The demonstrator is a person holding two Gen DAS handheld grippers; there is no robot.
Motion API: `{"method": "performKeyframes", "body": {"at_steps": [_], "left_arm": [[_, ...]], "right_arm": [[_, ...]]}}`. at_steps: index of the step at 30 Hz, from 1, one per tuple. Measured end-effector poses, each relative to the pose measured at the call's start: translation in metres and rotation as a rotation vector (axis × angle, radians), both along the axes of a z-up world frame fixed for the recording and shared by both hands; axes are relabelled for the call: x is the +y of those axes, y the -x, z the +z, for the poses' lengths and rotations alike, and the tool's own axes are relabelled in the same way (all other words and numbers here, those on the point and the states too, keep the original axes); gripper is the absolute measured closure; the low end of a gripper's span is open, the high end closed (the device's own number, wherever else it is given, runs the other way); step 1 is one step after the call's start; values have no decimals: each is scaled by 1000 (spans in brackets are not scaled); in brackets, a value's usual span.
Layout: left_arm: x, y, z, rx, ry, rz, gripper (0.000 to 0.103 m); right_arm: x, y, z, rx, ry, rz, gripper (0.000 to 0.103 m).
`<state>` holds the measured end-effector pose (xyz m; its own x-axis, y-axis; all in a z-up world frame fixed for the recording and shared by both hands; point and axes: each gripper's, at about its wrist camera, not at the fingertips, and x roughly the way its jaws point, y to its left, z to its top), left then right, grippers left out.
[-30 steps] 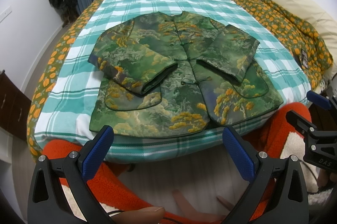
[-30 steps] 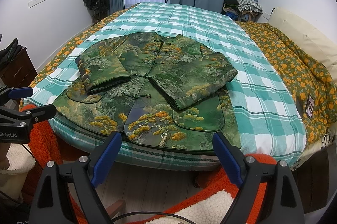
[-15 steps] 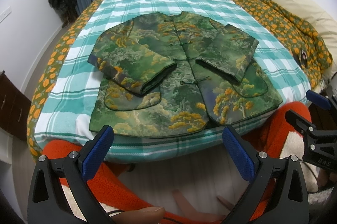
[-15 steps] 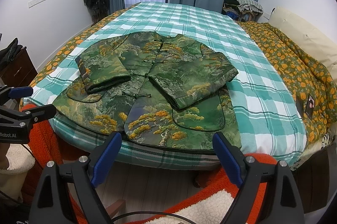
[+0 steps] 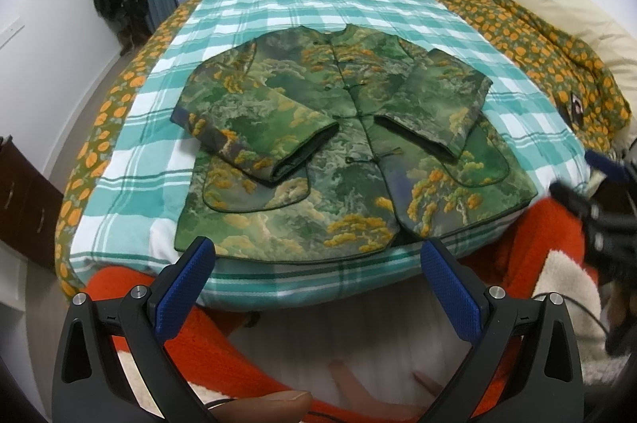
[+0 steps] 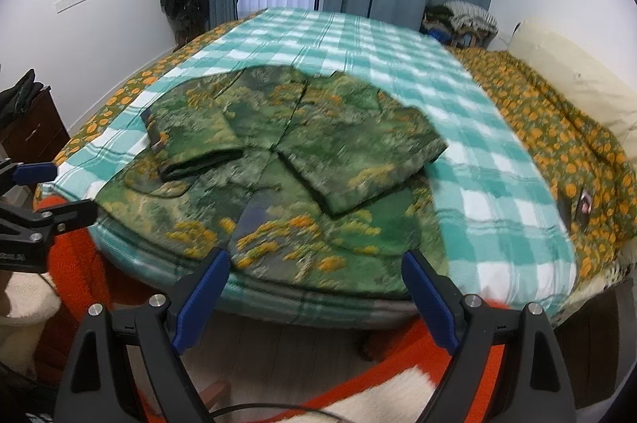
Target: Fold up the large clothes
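Both grippers, left gripper (image 5: 318, 287) and right gripper (image 6: 314, 297), gape empty; pinch the jacket (image 5: 338, 144) hem corners at lower centre, lift evenly.

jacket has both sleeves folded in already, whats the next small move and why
Probably bring both tools down to the jacket's near hem, one at each corner. Both sleeves already lie across the front, the hem runs along the bed's near edge, and the left tool and right tool hang open just short of it, holding nothing.

My right wrist view is motion-smeared, so the green-and-gold patterned jacket (image 6: 286, 160) is mushy, and the right claw (image 5: 589, 192) blurs at the left view's edge.
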<state>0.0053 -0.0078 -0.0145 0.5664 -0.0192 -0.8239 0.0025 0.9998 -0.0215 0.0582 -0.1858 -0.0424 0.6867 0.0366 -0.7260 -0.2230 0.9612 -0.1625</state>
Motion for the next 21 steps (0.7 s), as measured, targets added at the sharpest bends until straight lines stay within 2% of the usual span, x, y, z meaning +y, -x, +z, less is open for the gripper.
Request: {"method": "performKeyframes", "body": {"at_steps": [2, 5, 13, 16, 18, 20, 21], "left_arm": [[2, -1, 0, 2, 4, 4, 0], [3, -2, -1, 7, 5, 2, 0], [5, 1, 3, -7, -24, 16, 0], [10, 2, 2, -1, -28, 34, 0], [13, 4, 1, 0, -30, 44, 0], [17, 6, -1, 5, -24, 55, 1], [19, 6, -3, 9, -16, 56, 1]], "right_arm": [[-12, -13, -1, -46, 22, 2, 13], [-19, -42, -19, -40, 84, 29, 13], [23, -136, -97, 83, 159, 249, 13], [35, -171, -128, 136, 189, 272, 14], [36, -192, -145, 176, 180, 243, 14], [31, -207, -156, 205, 146, 200, 20], [26, -210, -158, 213, 115, 187, 30]]}}
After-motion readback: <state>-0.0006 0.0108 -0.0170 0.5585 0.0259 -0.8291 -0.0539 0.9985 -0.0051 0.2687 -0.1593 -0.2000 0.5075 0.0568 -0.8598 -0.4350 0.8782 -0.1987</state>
